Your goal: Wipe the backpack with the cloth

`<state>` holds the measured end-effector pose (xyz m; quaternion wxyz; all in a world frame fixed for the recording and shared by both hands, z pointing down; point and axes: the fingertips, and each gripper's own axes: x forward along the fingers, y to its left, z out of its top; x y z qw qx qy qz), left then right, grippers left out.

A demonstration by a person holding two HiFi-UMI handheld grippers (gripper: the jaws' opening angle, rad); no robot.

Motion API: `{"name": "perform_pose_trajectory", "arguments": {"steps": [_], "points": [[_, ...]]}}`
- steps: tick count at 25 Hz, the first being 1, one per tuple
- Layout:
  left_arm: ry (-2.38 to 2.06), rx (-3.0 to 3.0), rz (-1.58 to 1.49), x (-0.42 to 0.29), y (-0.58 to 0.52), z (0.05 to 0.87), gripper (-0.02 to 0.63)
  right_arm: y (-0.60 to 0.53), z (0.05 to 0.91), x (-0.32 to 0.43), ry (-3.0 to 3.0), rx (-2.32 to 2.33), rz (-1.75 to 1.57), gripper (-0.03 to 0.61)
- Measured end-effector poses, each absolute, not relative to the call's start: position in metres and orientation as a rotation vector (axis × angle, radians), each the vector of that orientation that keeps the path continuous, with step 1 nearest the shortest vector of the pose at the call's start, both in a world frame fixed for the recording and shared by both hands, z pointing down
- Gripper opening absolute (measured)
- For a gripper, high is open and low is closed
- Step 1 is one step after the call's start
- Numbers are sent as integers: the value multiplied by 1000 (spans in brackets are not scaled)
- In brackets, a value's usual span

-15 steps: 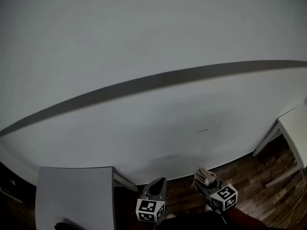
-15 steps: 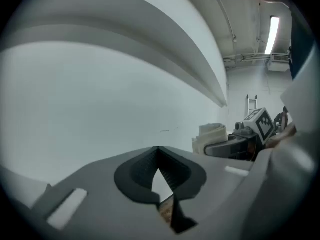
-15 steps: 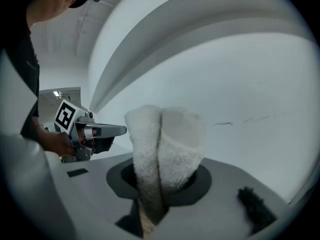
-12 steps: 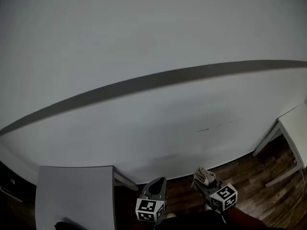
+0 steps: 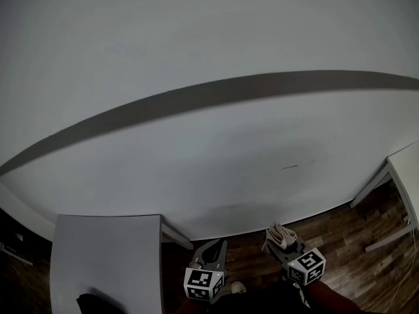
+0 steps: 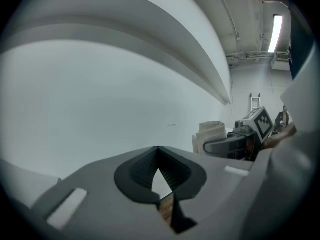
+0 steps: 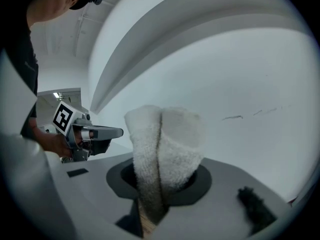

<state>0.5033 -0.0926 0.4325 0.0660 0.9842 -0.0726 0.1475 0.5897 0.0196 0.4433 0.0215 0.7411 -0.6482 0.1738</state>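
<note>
My right gripper [image 5: 281,243] is shut on a folded cream terry cloth [image 5: 279,235], held low near the bottom edge of the head view. In the right gripper view the cloth [image 7: 165,144] stands up between the jaws and hides their tips. My left gripper [image 5: 213,247] hovers just left of it, shut with nothing between its jaws; its tips meet [image 6: 158,149] in the left gripper view. Both point at a plain white wall [image 5: 196,162]. I see no backpack for certain; a dark shape [image 5: 97,303] shows on the grey table's near edge.
A grey table [image 5: 105,254] stands at the lower left against the wall. A white table [image 5: 407,175] is at the right edge. Dark wooden floor [image 5: 353,241] lies below the grippers. A dark stripe [image 5: 216,97] crosses the wall.
The head view has shifted slightly: the wall stripe sits higher and more of the grey table shows. Both grippers keep their places and their hold.
</note>
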Motion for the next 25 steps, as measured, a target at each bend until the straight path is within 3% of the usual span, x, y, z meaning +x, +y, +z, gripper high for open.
{"name": "perform_pose_trajectory", "arguments": {"steps": [25], "points": [[-1147,2633,278,353,-122,433,6,-72,445,486,-2525,1422,469,98]]}}
